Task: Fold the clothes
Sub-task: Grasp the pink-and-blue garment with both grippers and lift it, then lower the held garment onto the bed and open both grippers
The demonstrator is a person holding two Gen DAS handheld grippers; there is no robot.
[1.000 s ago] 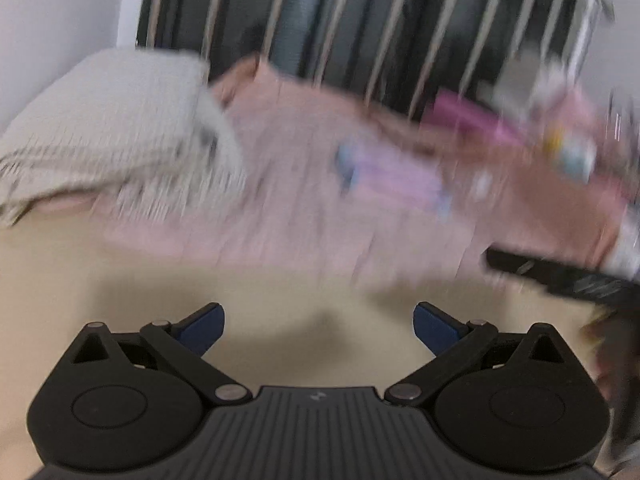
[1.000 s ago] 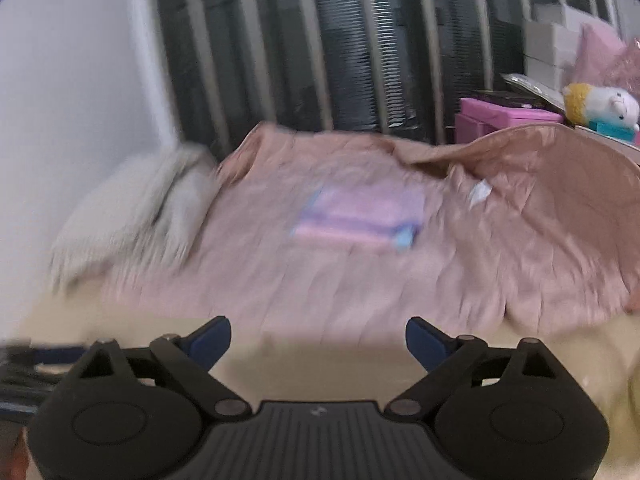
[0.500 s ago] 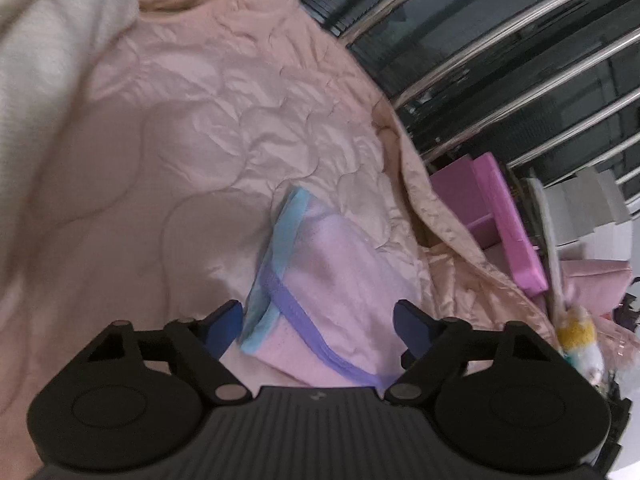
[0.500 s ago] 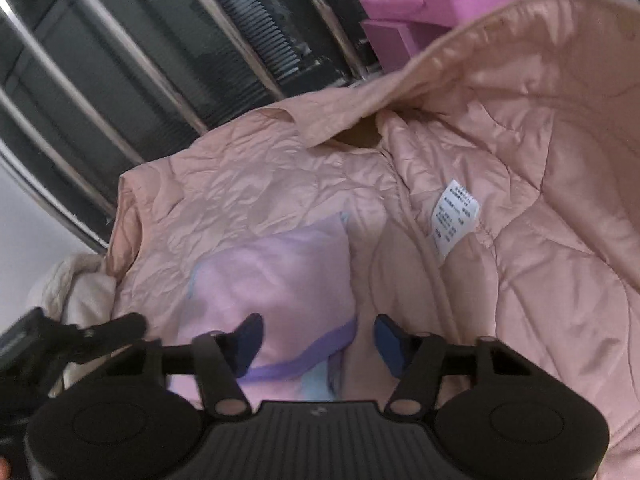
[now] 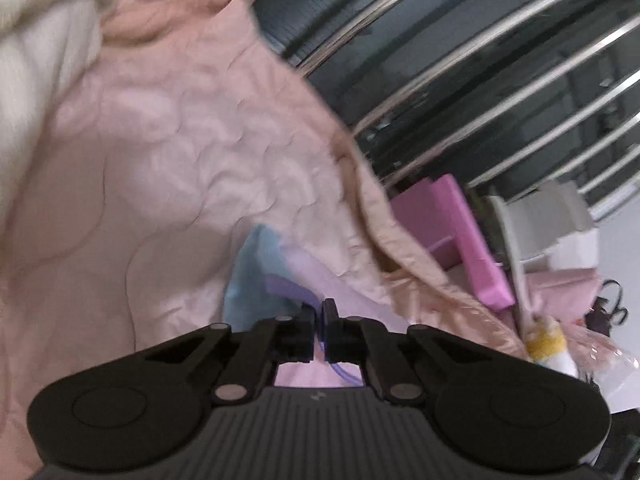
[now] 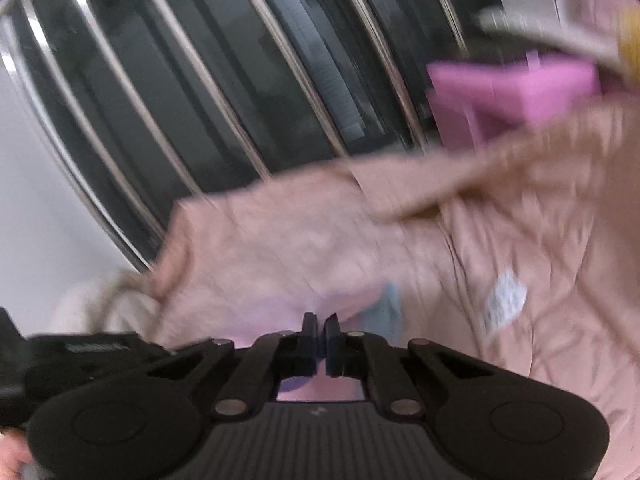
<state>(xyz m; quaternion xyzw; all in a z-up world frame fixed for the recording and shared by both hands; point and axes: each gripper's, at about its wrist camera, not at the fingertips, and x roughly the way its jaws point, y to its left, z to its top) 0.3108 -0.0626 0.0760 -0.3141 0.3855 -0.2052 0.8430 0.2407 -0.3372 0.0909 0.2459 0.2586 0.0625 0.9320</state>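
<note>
Now both pinched shut on the small lilac garment with blue trim [image 5: 304,280]: left gripper [image 5: 319,322] and right gripper [image 6: 320,334] at opposite edges, cloth between them.

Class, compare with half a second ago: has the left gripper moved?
Yes. The left gripper has closed its fingers onto the small lilac garment, whose blue edge has lifted off the pink quilt it lay flat on.

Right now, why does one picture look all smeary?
Right wrist view: motion blur smears the quilt, label and window bars. Left wrist view: sharper, with quilt creases showing, softer toward the edges. In both, the fisheye lens bends the straight bars.
</note>
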